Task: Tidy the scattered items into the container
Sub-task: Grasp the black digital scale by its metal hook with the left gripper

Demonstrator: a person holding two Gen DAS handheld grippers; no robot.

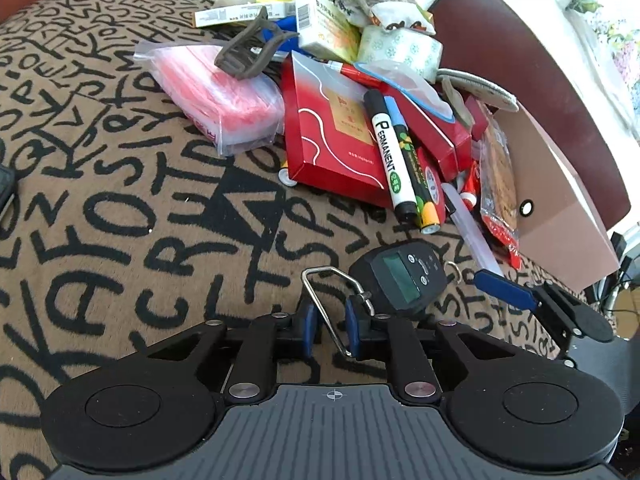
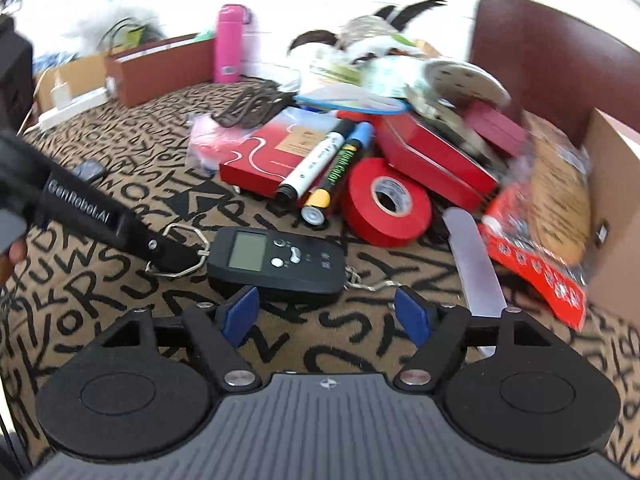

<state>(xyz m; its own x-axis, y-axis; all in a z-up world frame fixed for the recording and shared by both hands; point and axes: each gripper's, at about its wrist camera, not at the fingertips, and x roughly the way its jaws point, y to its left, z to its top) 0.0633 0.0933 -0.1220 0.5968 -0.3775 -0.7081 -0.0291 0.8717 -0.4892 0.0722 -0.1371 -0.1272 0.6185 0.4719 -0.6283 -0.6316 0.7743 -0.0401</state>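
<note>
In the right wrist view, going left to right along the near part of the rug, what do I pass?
Metal ring → black scale → red tape roll → white strip → red snack bag → cardboard box.

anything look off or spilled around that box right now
Yes. The cardboard box lies tipped on its side, and its contents spill onto the patterned cloth: red gift boxes, markers, red tape, a snack packet. The black hanging scale lies apart, its metal ring between the left gripper's pads.
</note>
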